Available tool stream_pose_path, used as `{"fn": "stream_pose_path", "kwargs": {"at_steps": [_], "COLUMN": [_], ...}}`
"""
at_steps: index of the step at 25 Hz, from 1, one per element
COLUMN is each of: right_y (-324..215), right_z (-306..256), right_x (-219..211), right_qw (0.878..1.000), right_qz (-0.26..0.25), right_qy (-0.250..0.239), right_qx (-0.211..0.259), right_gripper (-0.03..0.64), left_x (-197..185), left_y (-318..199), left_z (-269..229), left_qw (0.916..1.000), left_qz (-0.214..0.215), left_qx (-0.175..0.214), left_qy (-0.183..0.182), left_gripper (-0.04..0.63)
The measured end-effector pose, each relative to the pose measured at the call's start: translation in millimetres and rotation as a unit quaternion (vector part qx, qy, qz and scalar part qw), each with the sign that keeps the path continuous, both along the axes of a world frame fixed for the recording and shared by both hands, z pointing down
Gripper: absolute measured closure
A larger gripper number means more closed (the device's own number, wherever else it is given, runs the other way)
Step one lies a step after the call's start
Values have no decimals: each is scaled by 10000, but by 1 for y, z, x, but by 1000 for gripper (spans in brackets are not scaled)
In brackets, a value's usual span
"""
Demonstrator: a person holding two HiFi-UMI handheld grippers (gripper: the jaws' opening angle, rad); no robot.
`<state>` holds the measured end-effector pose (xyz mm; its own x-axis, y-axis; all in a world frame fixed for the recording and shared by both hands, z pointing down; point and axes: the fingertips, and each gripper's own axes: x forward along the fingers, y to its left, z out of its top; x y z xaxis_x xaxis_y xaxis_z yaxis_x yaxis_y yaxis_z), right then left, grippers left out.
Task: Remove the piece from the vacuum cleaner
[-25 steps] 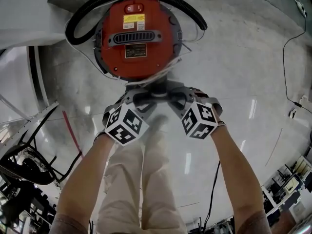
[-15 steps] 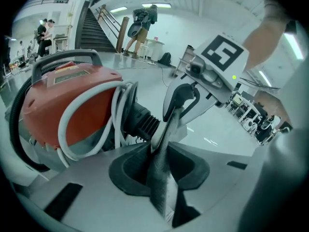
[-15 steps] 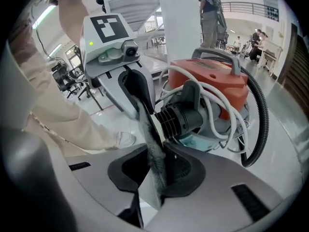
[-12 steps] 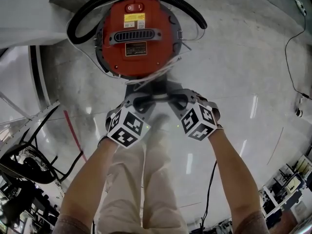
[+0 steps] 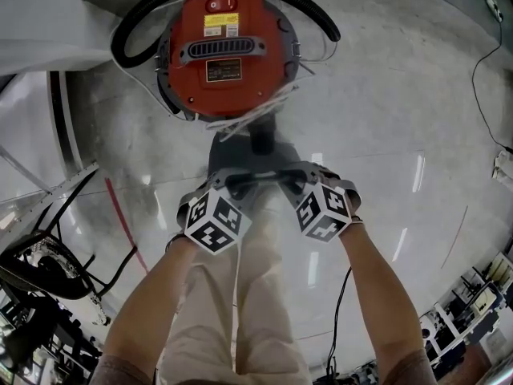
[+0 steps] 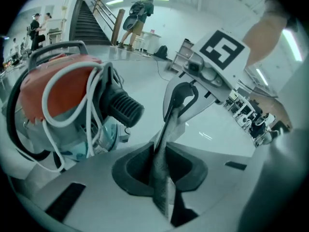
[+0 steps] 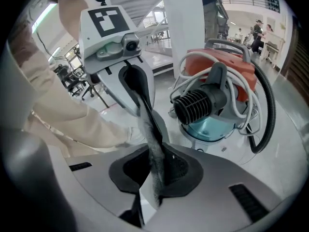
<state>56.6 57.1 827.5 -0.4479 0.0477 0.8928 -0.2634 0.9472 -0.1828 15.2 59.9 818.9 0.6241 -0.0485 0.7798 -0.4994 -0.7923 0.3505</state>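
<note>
Glossy grey floor (image 5: 401,95) under a red vacuum cleaner (image 5: 224,54), black ribbed piece (image 6: 123,108) fitted on its near side, apart from both grippers. Left gripper (image 6: 161,149) and right gripper (image 7: 153,149) just closing, now pressed together, tips close to each other, nothing visible between.

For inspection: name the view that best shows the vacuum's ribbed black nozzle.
Right gripper view: the ribbed black nozzle angles toward the camera, unobstructed, its ribs clear. The left gripper view shows it more side-on; the head view shows only its dark top from above.
</note>
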Motion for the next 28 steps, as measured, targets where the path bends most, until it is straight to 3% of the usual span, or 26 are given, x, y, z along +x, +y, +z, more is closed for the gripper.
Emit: {"fn": "stream_pose_path", "kwargs": {"at_steps": [4,11,15,20,28], "right_y": [15,24,27,10,-17], "right_z": [1,-46,-94,-171,-316], "right_x": [2,8,12,15,24], "right_qw": [9998,9935,9887,9814,9657], "right_qz": [194,1043,1382,1793,2308], "right_qy": [-15,-395,-551,-684,-1097], "right_qx": [-82,-237,-173,12,457], "right_gripper": [581,578,577,574,566], "left_x": [2,9,12,13,21], "left_y": [15,19,19,1,-27], "left_z": [2,-46,-95,-172,-314], "left_qw": [9999,9988,9971,9964,9914], "left_qz": [-40,413,705,769,1050], "left_qx": [-110,-65,-19,95,626], "left_qy": [31,236,294,356,475], "left_gripper": [548,546,545,541,538]}}
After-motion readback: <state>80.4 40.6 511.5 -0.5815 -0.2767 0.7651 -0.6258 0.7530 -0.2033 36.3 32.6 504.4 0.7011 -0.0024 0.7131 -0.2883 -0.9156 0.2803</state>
